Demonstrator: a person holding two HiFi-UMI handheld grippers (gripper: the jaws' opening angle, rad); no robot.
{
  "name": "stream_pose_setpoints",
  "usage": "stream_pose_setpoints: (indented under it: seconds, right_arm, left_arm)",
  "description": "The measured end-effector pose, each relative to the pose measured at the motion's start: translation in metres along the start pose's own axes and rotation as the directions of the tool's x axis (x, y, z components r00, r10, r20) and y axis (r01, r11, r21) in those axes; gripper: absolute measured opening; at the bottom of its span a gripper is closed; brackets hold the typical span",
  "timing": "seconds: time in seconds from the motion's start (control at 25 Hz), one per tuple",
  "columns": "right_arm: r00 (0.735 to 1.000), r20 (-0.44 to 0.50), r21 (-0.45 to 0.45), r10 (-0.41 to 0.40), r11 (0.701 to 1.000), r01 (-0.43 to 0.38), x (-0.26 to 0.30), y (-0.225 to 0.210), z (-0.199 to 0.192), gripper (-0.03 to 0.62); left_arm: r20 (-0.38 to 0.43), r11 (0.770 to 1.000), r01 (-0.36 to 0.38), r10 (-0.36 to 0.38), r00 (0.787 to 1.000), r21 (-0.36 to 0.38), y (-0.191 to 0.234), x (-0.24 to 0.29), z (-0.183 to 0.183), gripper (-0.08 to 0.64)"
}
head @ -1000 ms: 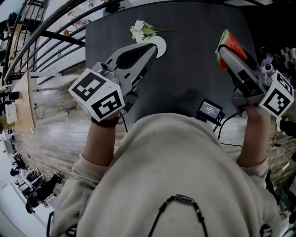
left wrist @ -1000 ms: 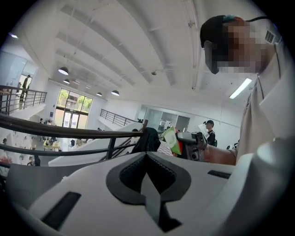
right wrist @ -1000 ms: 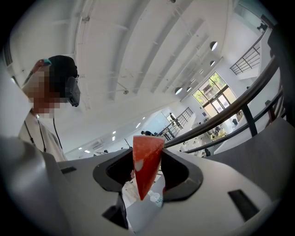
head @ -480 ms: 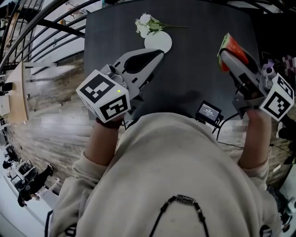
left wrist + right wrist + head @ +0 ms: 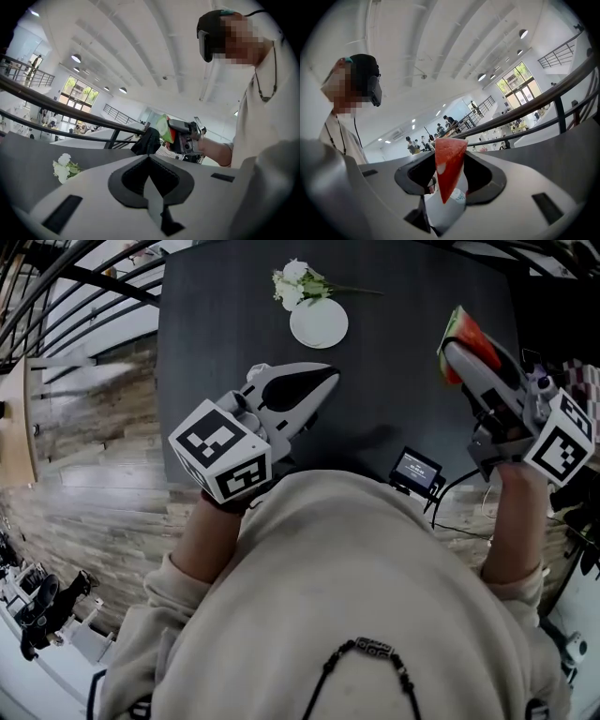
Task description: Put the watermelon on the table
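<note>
1. The left tongs (image 5: 324, 378) are pressed together with nothing between them, pointing across the dark desk (image 5: 216, 324)
2. Beyond their tip a white saucer (image 5: 319, 323) lies on the desk, with a sprig of white flowers (image 5: 298, 284) just beside its far rim
3. A small screen device (image 5: 415, 470) sits at the desk's near edge
4. The right tongs (image 5: 455, 351) clamp a watermelon wedge (image 5: 472, 332), rind away from the hand, held over the desk's right side
</note>
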State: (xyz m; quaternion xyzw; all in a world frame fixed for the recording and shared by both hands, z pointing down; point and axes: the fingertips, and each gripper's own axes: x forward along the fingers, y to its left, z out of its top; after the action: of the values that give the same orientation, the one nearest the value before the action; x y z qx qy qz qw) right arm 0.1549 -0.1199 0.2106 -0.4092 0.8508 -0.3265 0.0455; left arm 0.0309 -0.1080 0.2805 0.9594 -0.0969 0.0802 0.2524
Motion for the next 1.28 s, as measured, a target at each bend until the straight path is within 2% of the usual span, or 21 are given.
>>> stream_pose_setpoints:
  seconds: [0.36, 0.52, 0.68, 1.28]
  right_arm:
    - [0.997, -0.069, 0.008, -0.024, 1.0, 0.025, 0.025, -0.009, -0.002, 0.198]
    - [0.995, -0.097, -0.032, -0.007, 0.999, 0.004, 0.051, -0.01, -0.004, 0.198]
    - [0.994, -0.11, -0.001, 0.0, 1.0, 0.0, 0.069, -0.018, -0.011, 0.198]
    - [0.979, -0.205, -0.021, 0.001, 1.0, -0.006, 0.119, -0.044, -0.027, 0.198]
  left_arm:
    - [0.03, 0.998, 0.025, -0.023, 0.999, -0.051, 0.005, -0.001, -0.008, 0.005]
    - [0.053, 0.998, 0.003, 0.001, 0.999, -0.067, 0.02, -0.011, -0.006, 0.005]
    - [0.083, 0.997, -0.024, 0.031, 0.996, -0.08, 0.031, -0.022, -0.002, 0.005]
    - [0.121, 0.986, -0.101, 0.117, 0.986, -0.132, 0.06, -0.044, -0.004, 0.005]
